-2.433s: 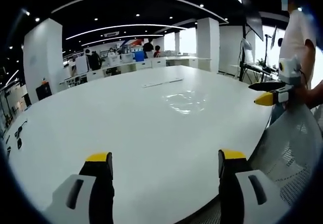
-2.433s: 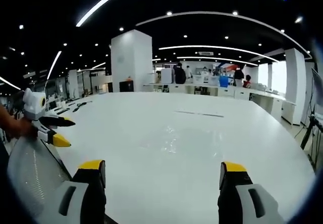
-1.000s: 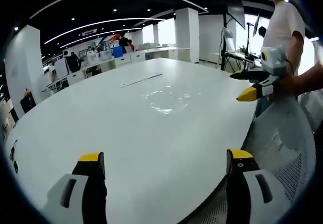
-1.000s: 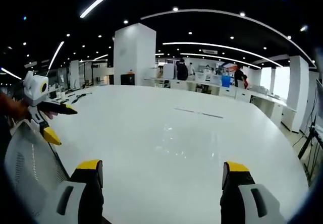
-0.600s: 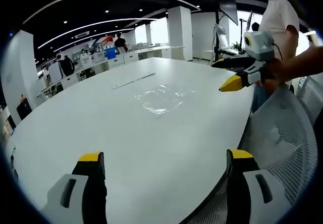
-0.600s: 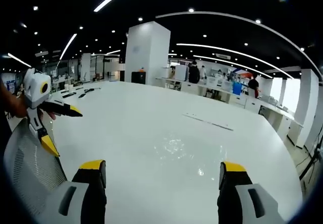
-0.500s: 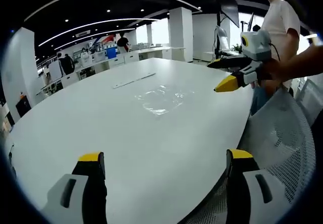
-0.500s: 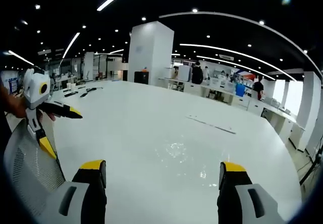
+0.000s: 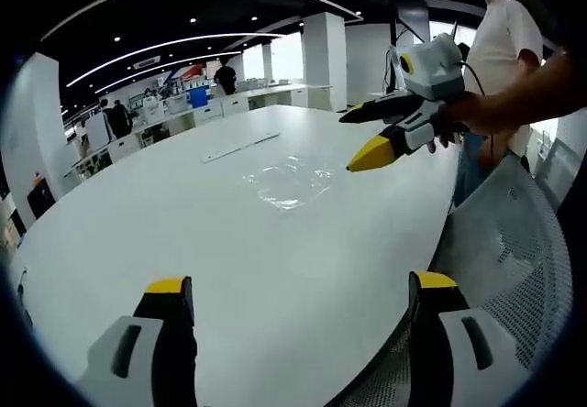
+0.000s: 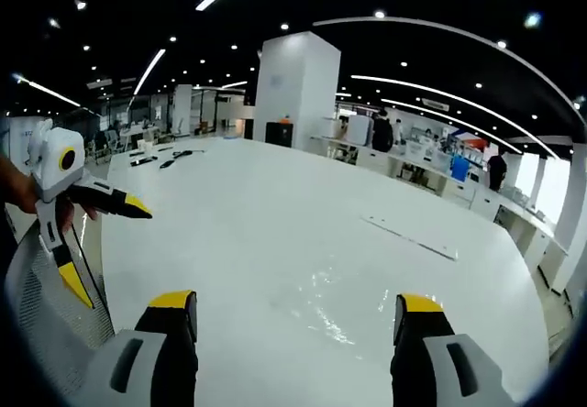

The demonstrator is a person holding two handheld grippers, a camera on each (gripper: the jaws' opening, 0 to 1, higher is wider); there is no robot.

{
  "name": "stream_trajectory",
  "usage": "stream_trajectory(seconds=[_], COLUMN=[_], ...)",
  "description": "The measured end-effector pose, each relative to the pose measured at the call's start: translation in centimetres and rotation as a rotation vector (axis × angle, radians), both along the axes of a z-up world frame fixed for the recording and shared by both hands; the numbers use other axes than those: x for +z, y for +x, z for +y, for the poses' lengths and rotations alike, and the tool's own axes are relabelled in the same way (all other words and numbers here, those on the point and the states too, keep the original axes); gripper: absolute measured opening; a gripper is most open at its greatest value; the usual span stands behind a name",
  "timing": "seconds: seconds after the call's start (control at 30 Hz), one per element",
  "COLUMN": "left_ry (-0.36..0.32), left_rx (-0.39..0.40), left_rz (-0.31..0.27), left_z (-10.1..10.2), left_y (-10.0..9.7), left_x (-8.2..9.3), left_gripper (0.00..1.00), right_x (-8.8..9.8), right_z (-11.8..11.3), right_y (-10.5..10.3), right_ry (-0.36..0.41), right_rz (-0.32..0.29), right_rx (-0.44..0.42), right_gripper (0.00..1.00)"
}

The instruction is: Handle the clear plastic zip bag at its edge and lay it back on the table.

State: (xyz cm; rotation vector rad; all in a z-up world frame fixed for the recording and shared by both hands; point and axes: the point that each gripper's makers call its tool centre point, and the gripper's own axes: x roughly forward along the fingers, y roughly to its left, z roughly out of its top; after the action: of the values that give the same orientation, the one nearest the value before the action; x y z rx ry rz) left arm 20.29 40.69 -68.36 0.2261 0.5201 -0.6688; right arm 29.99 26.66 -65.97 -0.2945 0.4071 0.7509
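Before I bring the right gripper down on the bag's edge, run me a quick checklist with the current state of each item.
1. Right gripper jaws open: ok, spread wide with nothing between them.
2. Left gripper open and holding nothing: ok.
3. Clear zip bag lying flat on the white table: ok.
4. Right gripper at the bag's edge: not ok, its yellow tip is apart from the bag, beside its near-right side.
5. Which edge carries the zip: cannot tell, the bag is too transparent.
6. Nearby clutter: ok, only a thin strip lies beyond the bag.
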Motion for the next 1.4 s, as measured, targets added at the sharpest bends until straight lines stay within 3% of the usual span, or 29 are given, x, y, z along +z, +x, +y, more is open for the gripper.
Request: stream_trajectory(seconds=[0.17,0.33,0.63,0.97,1.07,1.4], left_ry=[-0.007,0.006,0.003,-0.024,-0.001,-0.011], left_rx=[0.009,-0.006,-0.004,0.008,-0.009,-0.009], left_rz=[0.012,0.001,0.013,0.037,0.034,0.058], left_z=[0.4,0.4,0.9,1.0,0.9,1.0], left_y=[-0.2,-0.3,-0.3,-0.1,-0.2,-0.2], left_x=[-0.1,-0.2,-0.3,-0.5,-0.7,-1.0], left_gripper=[0.96,0.97,0.96,0.96,0.95,0.94], right_x=[-0.4,-0.7,-3.8,-6.1,-6.5,-8.1], right_z=[1.6,2.8,4.5,4.7,4.8,4.8], right_y=[1.1,2.2,3.5,4.7,4.8,5.9], right_ry=[-0.022,-0.028,-0.088,-0.137,-0.14,-0.184], right_rz=[0.019,0.05,0.105,0.149,0.168,0.215], right_rx=[0.022,0.028,0.044,0.036,0.028,-0.02], right_gripper=[0.85,0.74,0.6,0.47,0.45,0.26])
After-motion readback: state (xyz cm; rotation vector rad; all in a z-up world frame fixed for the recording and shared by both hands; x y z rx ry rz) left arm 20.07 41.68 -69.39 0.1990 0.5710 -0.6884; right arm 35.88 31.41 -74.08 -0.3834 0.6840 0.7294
